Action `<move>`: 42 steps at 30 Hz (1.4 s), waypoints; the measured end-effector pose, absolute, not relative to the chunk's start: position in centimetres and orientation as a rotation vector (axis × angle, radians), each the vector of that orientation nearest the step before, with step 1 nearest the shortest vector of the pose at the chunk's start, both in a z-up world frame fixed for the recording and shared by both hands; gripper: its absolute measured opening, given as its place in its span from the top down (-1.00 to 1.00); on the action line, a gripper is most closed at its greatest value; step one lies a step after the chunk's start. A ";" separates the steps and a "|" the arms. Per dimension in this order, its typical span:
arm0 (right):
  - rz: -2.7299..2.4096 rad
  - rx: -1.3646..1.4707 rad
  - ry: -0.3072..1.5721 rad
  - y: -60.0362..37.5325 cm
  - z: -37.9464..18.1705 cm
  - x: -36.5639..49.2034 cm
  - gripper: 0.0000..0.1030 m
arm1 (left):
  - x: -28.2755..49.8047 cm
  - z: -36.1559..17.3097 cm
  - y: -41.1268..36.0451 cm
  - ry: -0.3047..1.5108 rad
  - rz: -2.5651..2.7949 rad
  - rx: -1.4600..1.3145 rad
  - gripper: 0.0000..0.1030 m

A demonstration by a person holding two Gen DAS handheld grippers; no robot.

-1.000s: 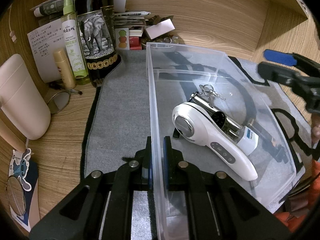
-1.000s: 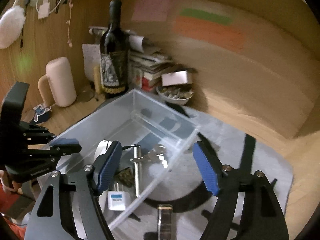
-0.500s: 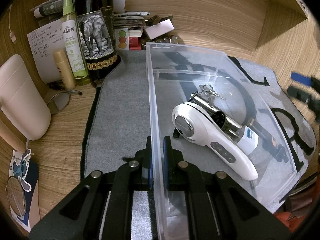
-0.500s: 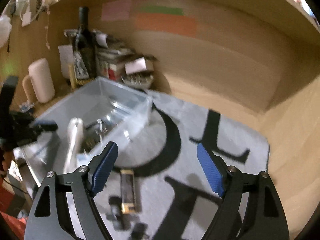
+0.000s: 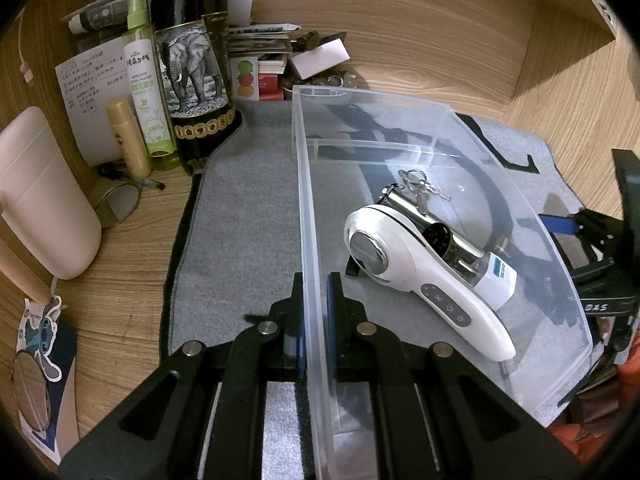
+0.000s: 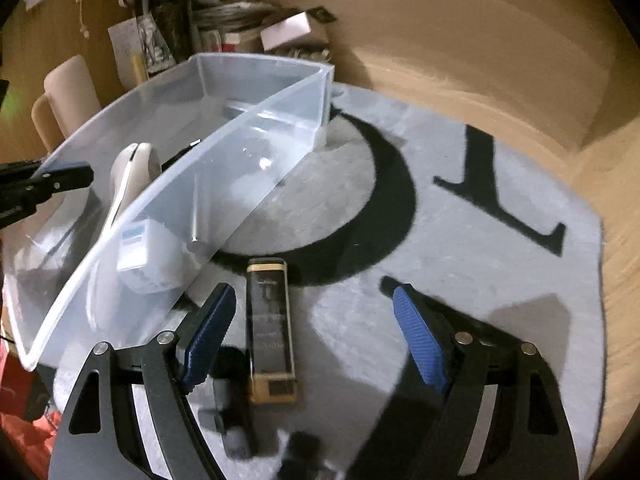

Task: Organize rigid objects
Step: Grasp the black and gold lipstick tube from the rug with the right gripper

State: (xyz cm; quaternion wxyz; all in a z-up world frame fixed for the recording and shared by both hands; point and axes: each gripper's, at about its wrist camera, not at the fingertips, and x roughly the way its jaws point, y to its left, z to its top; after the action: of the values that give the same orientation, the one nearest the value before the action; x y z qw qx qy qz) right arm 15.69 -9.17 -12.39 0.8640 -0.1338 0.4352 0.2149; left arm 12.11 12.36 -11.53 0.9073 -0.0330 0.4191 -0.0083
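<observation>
Meanwhile, from the left wrist, we see our left gripper (image 5: 314, 320) clenched on the near wall of the clear plastic bin (image 5: 306, 208), exactly as it was a second ago, so the bin stays anchored on the grey mat (image 5: 248, 200). Inside lie the white handheld device (image 5: 424, 280), a metal tool with keys (image 5: 416, 196) and a small white adapter (image 5: 494, 282). At the frame's right edge our right gripper (image 5: 560, 222) has dropped low beside the bin's far wall

From the right wrist, the change is plain: our right gripper (image 6: 312, 336), which hung over the bin a second ago, has swung out and down to the mat, its jaws spread wide and holding nothing. Between its fingers lies a black-and-gold rectangular item (image 6: 270, 332), just outside the bin (image 6: 240, 160); smaller dark pieces beside it are too blurred to name. We judge this the next thing to be boxed
</observation>
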 end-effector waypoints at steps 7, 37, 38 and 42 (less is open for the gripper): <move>0.504 -0.284 0.924 -8.6 -13.3 15.8 0.08 | 12.1 -11.5 12.4 0.865 -0.018 -0.069 0.87; 0.472 -0.209 0.663 -9.7 -4.6 15.5 0.58 | 12.0 -11.6 12.5 0.864 -0.019 -0.068 0.87; 0.477 -0.213 0.652 -9.4 -4.2 15.4 0.58 | 12.0 -11.6 12.5 0.864 -0.019 -0.068 0.87; 0.505 -0.223 0.610 -8.2 -2.9 15.2 0.58 | 12.0 -11.6 12.5 0.864 -0.019 -0.067 0.87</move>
State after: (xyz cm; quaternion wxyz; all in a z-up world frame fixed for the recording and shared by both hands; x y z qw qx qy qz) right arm 15.21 -8.23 -2.88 0.9166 -0.1084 0.2964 0.2456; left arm 12.03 12.49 -11.57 0.9075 -0.0323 0.4186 -0.0094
